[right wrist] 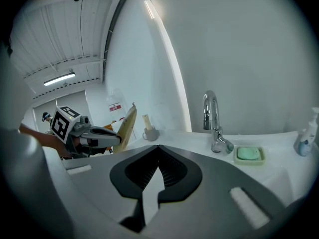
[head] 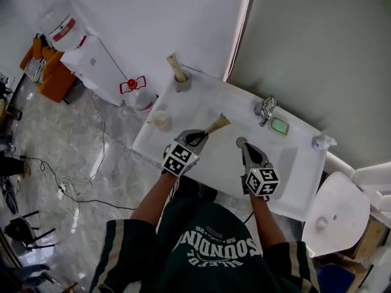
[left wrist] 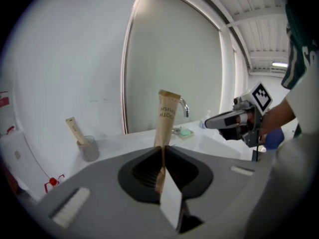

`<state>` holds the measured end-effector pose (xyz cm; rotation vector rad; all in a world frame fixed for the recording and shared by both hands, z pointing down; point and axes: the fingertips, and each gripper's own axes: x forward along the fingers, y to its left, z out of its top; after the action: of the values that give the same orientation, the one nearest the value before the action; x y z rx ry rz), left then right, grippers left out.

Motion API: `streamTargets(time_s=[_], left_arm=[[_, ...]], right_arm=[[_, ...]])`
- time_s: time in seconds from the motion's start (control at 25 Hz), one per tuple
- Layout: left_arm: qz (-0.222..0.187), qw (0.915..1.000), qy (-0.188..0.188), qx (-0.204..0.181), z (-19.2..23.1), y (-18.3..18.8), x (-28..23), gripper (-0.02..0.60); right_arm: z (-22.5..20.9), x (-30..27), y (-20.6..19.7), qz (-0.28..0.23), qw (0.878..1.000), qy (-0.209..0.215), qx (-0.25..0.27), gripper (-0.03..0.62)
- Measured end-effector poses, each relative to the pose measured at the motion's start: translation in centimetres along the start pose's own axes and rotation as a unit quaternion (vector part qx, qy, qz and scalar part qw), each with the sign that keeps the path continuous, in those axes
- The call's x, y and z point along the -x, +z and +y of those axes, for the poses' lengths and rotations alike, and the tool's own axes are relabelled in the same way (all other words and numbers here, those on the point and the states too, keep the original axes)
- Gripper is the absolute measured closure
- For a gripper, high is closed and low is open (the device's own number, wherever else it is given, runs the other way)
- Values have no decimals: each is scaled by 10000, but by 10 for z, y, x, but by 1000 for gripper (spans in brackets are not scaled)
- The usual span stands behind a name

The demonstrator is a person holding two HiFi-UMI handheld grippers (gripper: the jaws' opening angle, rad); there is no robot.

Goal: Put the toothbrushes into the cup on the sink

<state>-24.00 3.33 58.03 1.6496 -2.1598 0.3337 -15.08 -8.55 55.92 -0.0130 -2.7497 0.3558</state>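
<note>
Between the jaws of my left gripper (left wrist: 162, 148) stands a paper-wrapped toothbrush (left wrist: 167, 116), clamped upright over the sink (head: 287, 160). Off to its left the cup (left wrist: 89, 150) sits well apart. My right gripper (right wrist: 158, 146) is clenched on nothing.

One paper-wrapped toothbrush (left wrist: 167, 117) stands in the left claw (left wrist: 163, 151); a second toothbrush (left wrist: 75, 129) leans in the cup (left wrist: 90, 150).

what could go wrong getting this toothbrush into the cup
1. The left gripper pinches the wrapped toothbrush only at its lower end, with most of it sticking out past the jaws, so it may swing or slip on the way.
2. The cup already holds the other toothbrush, leaning, and stands by the sink corner; a bump could block entry or tip the cup.
</note>
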Motion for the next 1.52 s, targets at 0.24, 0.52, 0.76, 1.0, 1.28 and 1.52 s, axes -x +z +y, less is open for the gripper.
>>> streamTargets(time_s=[0.24,0.52,0.76,1.0,1.28,1.52], left_arm=[[-440,9939,842,560,71,-9,40,506],[-1094,9684,1747,1406,165,-15,92,506],[-1476,9457,2114,1980,217,-34,108,506],[-1488,9379,2170,2260,229,-57,92,506],[-1293,9397,2228,2251,227,-76,77,506],[-1358,9403,2128,2285,224,-76,71,506]], right_arm=[[17,-16,-1,103,9997,202,70,591],[16,-17,-3,155,9998,132,57,591],[4,-11,-8,180,9998,-76,11,592],[-6,-6,-10,204,9995,-258,-28,591],[-12,-1,-12,258,9990,-370,-28,591],[-9,-5,-15,288,9990,-351,-20,591]])
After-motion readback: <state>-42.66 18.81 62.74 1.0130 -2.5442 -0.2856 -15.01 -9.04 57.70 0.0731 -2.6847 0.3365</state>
